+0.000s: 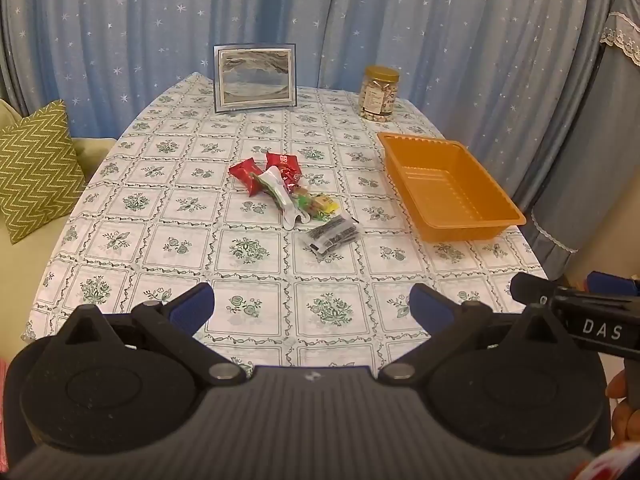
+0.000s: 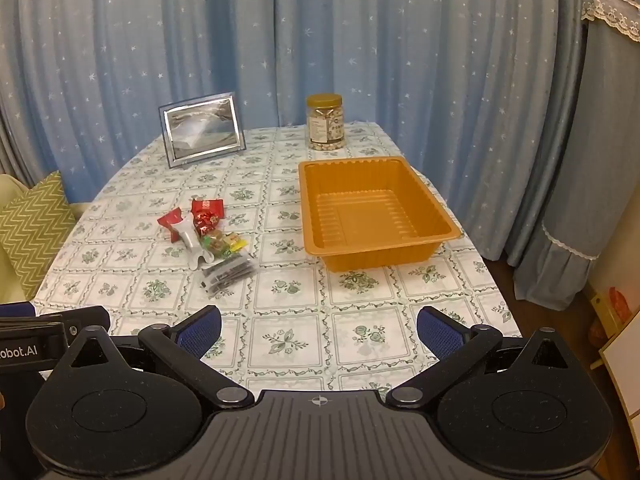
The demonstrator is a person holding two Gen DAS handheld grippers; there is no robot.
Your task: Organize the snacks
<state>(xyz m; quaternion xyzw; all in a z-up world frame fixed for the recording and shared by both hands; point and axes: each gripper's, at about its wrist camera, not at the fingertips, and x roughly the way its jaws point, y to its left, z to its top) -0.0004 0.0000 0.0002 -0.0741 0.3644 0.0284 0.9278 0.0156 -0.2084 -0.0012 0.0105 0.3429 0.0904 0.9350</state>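
A small heap of snack packets (image 1: pixel 288 194) (image 2: pixel 208 240) lies mid-table: red wrappers (image 1: pixel 282 164) (image 2: pixel 207 210), a white packet (image 1: pixel 280 196) (image 2: pixel 192 242), green-yellow sweets (image 1: pixel 316 204) (image 2: pixel 224 242) and a dark clear-wrapped packet (image 1: pixel 332 234) (image 2: pixel 228 272). To its right stands an empty orange plastic tray (image 1: pixel 452 190) (image 2: pixel 372 212). My left gripper (image 1: pixel 312 308) hovers open over the near table edge, well short of the heap. My right gripper (image 2: pixel 319 332) is open too, nothing between its blue pads (image 2: pixel 438 334), near the front edge below the tray.
A framed picture (image 1: pixel 256 78) (image 2: pixel 203 134) and a gold-lidded jar of nuts (image 1: pixel 378 94) (image 2: pixel 325 122) stand at the table's far side before blue star curtains. A green zigzag cushion (image 1: pixel 38 168) (image 2: pixel 34 228) sits on a sofa at left. The floral tablecloth (image 1: pixel 248 248) covers the table.
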